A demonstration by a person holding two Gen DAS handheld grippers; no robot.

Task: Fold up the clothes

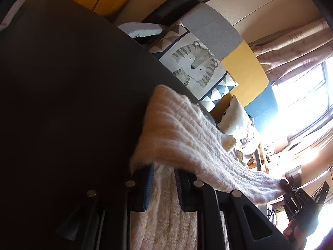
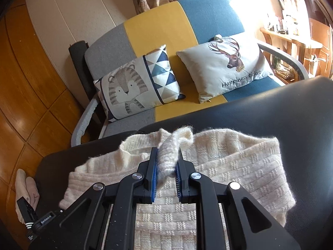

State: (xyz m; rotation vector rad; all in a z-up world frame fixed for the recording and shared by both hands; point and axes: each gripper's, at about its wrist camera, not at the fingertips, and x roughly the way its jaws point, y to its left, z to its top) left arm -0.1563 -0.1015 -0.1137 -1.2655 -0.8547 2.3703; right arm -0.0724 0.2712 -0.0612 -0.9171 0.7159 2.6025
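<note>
Hand-held gripper hardware: matte black linkage frames with blue finger pads.
Each hand-held gripper, left (image 1: 164, 185) and right (image 2: 166, 179), is showing two black fingers lined with ribbed blue pads (image 2: 154, 179), round silver pivot pins (image 2: 136, 176), and triangular cut-outs in the outer arms; white lettering is appearing on a black housing.

Cream ribbed knit sweater (image 2: 218, 166) — fuzzy, spread flat and rumpled beneath the fingers, one bunched fold pinched upright between them.
</note>
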